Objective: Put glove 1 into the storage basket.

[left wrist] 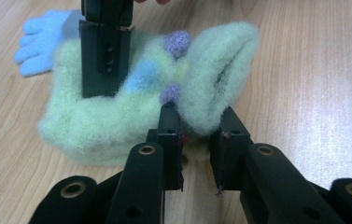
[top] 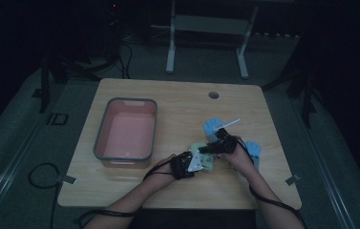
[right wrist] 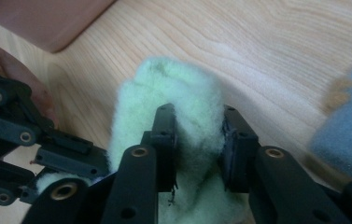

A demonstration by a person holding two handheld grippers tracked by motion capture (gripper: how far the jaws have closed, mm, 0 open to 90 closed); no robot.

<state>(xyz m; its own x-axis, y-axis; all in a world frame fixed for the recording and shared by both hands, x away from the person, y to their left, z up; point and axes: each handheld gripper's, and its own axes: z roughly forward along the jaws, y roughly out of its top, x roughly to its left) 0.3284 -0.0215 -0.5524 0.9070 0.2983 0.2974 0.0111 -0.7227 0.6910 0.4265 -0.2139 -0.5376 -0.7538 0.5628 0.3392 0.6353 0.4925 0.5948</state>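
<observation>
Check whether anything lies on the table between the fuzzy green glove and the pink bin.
Nothing visible does. Both grippers pinch the green glove, and bare wood separates it from the pink bin at its left. The blue gloves lie on the other side.

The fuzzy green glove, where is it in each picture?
High view: the green glove lies low on the table, between the two tools.
Left gripper view: centre, its cuff fold pinched by the left tool.
Right gripper view: centre, squeezed by the right tool.
Shared landmark: the blue glove.
</observation>
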